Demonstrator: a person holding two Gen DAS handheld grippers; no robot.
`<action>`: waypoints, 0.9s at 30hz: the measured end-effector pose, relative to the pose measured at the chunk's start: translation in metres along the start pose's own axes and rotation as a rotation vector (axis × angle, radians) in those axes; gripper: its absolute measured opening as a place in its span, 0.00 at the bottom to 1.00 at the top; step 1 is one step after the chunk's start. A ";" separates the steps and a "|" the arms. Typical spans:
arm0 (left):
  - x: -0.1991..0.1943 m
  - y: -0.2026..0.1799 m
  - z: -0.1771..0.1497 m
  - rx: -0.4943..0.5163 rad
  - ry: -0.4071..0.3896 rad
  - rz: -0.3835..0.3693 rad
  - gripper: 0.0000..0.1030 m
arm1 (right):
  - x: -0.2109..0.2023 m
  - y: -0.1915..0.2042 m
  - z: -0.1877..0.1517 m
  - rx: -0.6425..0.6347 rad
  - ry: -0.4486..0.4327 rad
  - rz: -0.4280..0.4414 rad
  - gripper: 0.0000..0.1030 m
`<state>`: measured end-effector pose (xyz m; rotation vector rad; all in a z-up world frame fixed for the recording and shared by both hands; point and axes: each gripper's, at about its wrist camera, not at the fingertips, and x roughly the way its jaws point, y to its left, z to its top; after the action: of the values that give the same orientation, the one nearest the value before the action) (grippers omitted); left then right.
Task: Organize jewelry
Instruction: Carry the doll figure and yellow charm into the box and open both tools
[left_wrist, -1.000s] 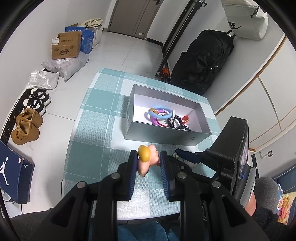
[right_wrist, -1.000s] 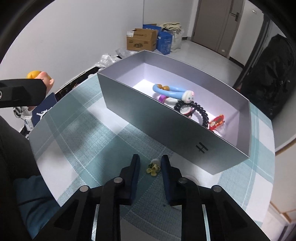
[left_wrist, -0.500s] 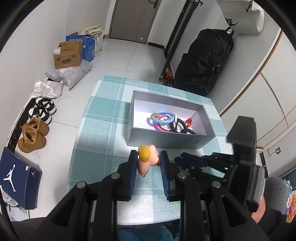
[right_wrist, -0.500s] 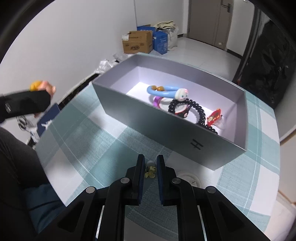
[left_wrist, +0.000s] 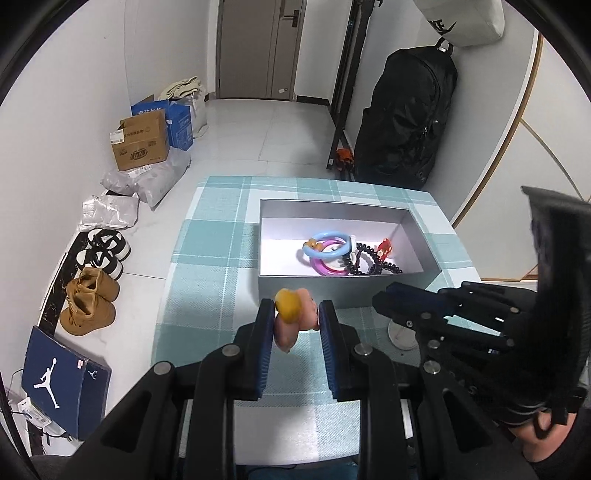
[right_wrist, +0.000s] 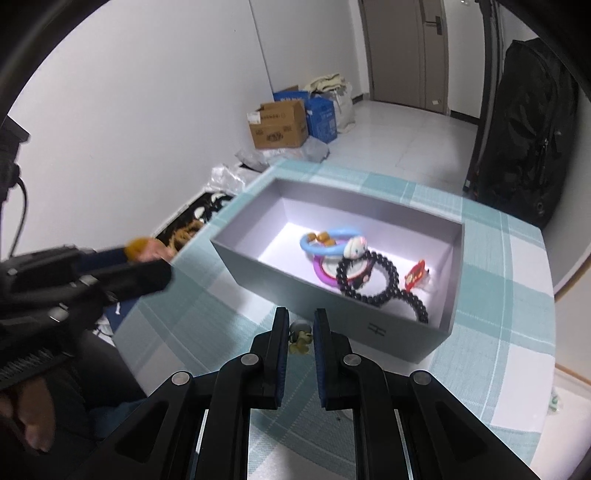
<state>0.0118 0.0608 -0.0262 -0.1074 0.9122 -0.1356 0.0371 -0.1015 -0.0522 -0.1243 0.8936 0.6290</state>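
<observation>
Jewelry partly boxed
Bracelets (right_wrist: 369, 273) in box (right_wrist: 332, 306); left gripper (left_wrist: 297, 319) gripping figurine (left_wrist: 291, 314), right gripper (right_wrist: 300, 332) clamping charm (right_wrist: 300, 338), both short of box.

A woven teal-and-white checked cloth (left_wrist: 207, 280) covered the bench. The matt grey cardboard box (right_wrist: 332, 299) held glossy black beads (right_wrist: 384, 284) and smooth blue and purple plastic rings (left_wrist: 328, 254).
</observation>
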 end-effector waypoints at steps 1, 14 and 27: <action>0.000 0.000 0.001 0.000 -0.003 0.009 0.19 | -0.003 0.000 0.001 0.000 -0.010 0.002 0.12; 0.009 -0.009 0.023 -0.057 -0.046 0.018 0.19 | -0.041 -0.008 0.019 0.023 -0.141 0.023 0.12; 0.035 -0.018 0.044 -0.137 -0.034 -0.061 0.19 | -0.040 -0.040 0.037 0.118 -0.153 0.080 0.12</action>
<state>0.0667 0.0388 -0.0238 -0.2646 0.8845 -0.1277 0.0663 -0.1392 -0.0042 0.0653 0.7881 0.6495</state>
